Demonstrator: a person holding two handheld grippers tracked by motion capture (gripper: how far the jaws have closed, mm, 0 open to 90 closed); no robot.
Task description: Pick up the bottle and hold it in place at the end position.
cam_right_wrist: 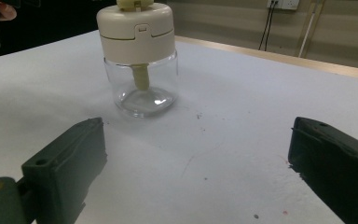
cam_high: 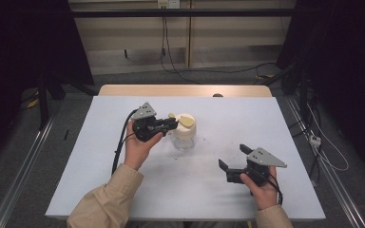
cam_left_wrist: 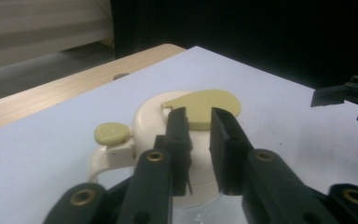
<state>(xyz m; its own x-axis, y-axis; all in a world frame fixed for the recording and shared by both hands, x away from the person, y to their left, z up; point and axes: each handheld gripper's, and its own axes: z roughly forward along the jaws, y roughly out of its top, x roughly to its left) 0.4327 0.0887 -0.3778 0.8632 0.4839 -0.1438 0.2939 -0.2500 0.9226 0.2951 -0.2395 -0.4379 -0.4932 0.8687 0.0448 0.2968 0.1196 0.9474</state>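
**Left gripper on jar lid, right gripper parked wide**

Jar point(cam_high: 184, 132) sits near table centre, slightly toward 11 o'clock: clear glass body, cream lid point(cam_left_wrist: 168, 126), yellow-green flap point(cam_left_wrist: 205, 106) on top, small yellow-green button point(cam_left_wrist: 111, 133) on the handle side.

Left gripper point(cam_high: 172, 124) comes in from 9 o'clock of the jar. In the left gripper view the jaws stand narrow, a slim gap between them, tips over the near edge of the flap. Can't tell if they actually pinch it or just hover; nothing visibly clamped. My read: they're lined up to catch the flap or press down on the lid, hence the level, side-on approach at lid height.

Right gripper point(cam_high: 232, 156) rests at 4 o'clock of the jar, well apart, jaws spread wide and holding nothing. It points toward the jar; the right gripper view looks straight at the glass body. Probably staged to steady the jar, which nothing holds right now, so a sideways push from the left could slide it.

Around: white table cover point(cam_high: 123, 190) with a few dark specks near the jar, wooden table edge point(cam_high: 185, 90) at 12 o'clock. Nothing lies between either gripper and the jar.
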